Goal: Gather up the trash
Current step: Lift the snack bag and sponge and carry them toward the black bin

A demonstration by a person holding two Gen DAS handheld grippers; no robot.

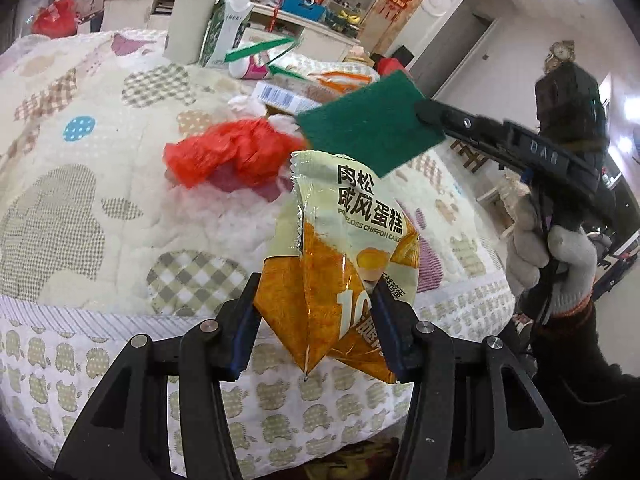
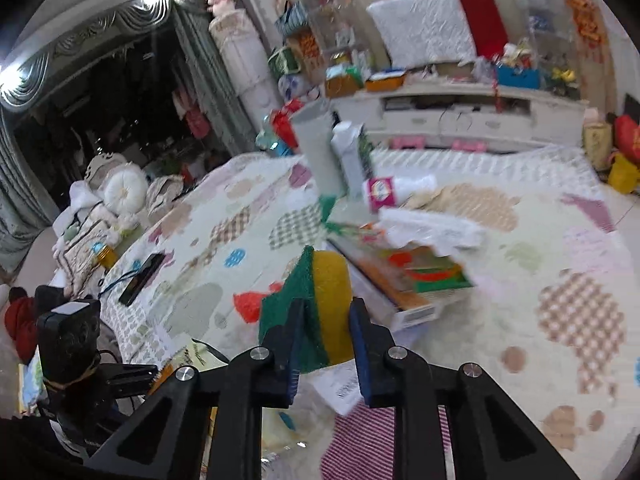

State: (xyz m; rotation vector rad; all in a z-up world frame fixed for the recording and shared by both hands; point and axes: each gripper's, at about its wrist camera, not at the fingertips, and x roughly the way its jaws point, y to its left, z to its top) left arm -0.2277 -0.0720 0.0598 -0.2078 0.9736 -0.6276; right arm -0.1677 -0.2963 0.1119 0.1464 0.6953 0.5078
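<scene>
While the snack wrapper (image 1: 340, 256) is pinched only by its lower corner in the left gripper (image 1: 316, 320) above the bed's (image 1: 80, 184) near edge, and the sponge (image 2: 316, 312) is clamped in the right gripper (image 2: 326, 344), either could be dropped if a grip is loosened.

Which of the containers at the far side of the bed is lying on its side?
The small bottle with the pink label lies on its side on the quilt; the green-and-white carton and the grey box stand upright.
</scene>
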